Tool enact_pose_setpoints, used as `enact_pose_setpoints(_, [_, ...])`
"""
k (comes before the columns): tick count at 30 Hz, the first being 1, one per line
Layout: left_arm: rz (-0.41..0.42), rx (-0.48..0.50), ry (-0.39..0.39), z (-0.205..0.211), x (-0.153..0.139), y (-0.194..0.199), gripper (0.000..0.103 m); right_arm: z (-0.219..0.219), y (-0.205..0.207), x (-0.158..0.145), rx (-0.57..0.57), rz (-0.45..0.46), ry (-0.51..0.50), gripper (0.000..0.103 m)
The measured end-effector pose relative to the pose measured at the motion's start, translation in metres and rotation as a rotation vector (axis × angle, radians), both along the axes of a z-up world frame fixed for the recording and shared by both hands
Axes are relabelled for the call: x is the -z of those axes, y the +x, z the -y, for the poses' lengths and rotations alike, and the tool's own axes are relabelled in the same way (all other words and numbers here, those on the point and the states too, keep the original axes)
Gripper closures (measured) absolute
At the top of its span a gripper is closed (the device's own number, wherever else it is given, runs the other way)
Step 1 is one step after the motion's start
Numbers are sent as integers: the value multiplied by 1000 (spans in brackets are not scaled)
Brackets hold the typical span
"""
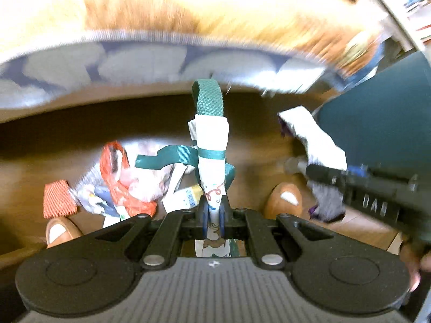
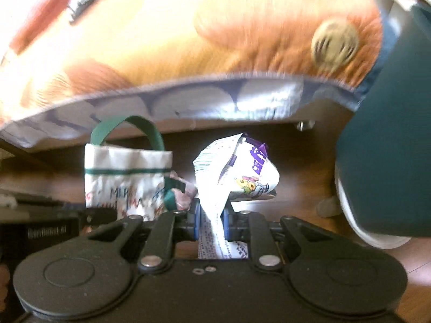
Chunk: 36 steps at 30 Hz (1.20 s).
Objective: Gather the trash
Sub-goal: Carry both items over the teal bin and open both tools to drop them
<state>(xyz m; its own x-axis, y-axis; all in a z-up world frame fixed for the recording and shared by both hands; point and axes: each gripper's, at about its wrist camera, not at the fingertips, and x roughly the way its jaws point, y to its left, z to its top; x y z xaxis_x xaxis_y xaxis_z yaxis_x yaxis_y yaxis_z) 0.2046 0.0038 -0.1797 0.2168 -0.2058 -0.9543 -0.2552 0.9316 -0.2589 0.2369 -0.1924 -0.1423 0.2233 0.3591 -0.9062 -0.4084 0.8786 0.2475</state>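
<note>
Wrapper (image 2: 231,177) pinched between right fingers (image 2: 194,222) — bag (image 1: 211,161) between left.

Little can be read. In the left wrist view, the black body of the right claw (image 1: 299,165) bears raised letters, seen upside down, that look like "DAB"; the blur leaves them uncertain. In the right wrist view, the white bag (image 2: 126,180) with green handles carries hand-drawn coloured lettering that starts "MER", the rest smeared. The white and purple wrapper (image 2: 237,172) shows fine print too small to read.
</note>
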Motion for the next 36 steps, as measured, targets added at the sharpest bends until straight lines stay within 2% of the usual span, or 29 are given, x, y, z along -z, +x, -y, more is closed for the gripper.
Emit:
enact_pose_setpoints(6, [137, 2, -4, 15, -75, -5, 96, 39, -25, -85, 52, 158, 93, 88])
enact_pose_setpoints(14, [337, 73, -9, 64, -177, 19, 96, 127, -21, -158, 197, 353, 152, 88])
enact_pose_setpoints(19, [427, 145, -20, 114, -227, 49, 96, 178, -6, -165, 303, 413, 133, 88])
enact_pose_setpoints(25, [489, 239, -28, 184, -262, 92, 96, 221, 10, -151, 411, 396, 123, 87])
enact_pose_setpoints(30, [493, 320, -23, 241, -257, 121, 95, 240, 30, -131, 463, 364, 123, 87])
enact_pose_setpoints(36, [445, 408, 36, 288, -218, 145, 95, 249, 46, -98, 480, 320, 114, 87])
